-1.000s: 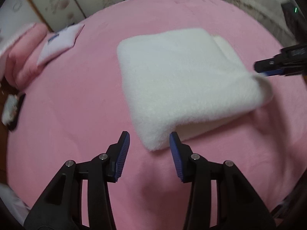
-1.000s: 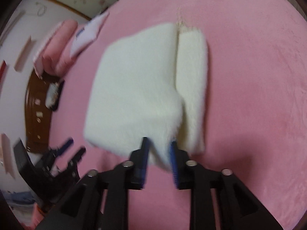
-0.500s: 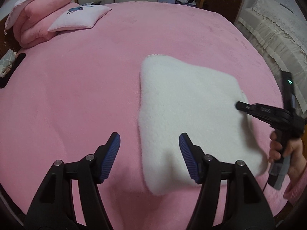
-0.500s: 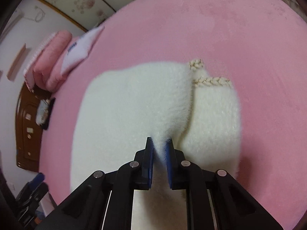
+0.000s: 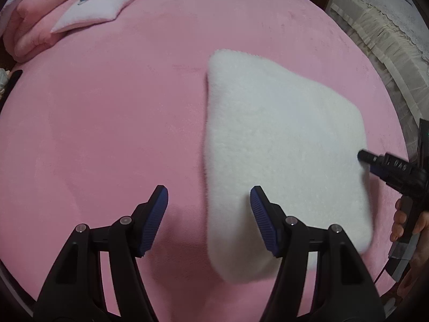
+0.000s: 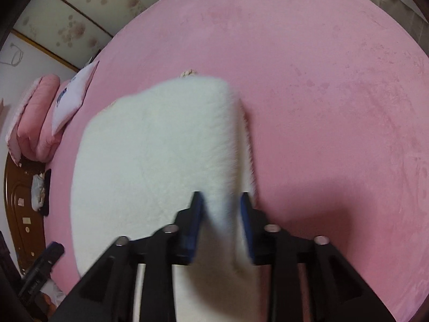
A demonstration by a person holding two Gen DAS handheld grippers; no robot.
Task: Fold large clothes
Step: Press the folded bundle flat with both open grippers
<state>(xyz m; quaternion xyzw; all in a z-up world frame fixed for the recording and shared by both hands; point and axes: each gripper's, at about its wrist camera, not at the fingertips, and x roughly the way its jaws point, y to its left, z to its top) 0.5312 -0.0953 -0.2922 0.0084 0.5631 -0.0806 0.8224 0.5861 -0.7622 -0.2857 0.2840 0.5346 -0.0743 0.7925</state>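
The folded white fleece garment [image 5: 281, 155] lies on the pink bed cover [image 5: 107, 123], in the right half of the left wrist view. It forms a thick, roughly rectangular pad. In that view its long axis runs from the near edge of the bed, beside the left gripper, away toward the far side, and the far end tapers to a rounded corner. In the right wrist view the same garment [image 6: 150, 161] extends from the right gripper toward the far left, with a small strip of patterned trim [image 6: 189, 73] visible at its far edge.

The left gripper [image 5: 209, 216] hangs above the cover with its jaws spread wide and nothing between them. Its right finger overlaps the near edge of the garment in the picture; contact cannot be confirmed.

The right gripper [image 6: 219, 222] has its jaws set around the near right edge of the garment, with white fleece filling the gap between the blue pads [image 6: 194, 222]. The frame is motion-blurred here, so whether the pads press on the fabric cannot be determined. In the left wrist view the right gripper [image 5: 362, 155] meets the garment at its right edge, and the person's right hand [image 5: 405, 222] holds the handle.

A pink rolled quilt [image 5: 32, 24] and a pale pillow [image 5: 96, 8] lie at the far left of the bed, well apart from the garment.
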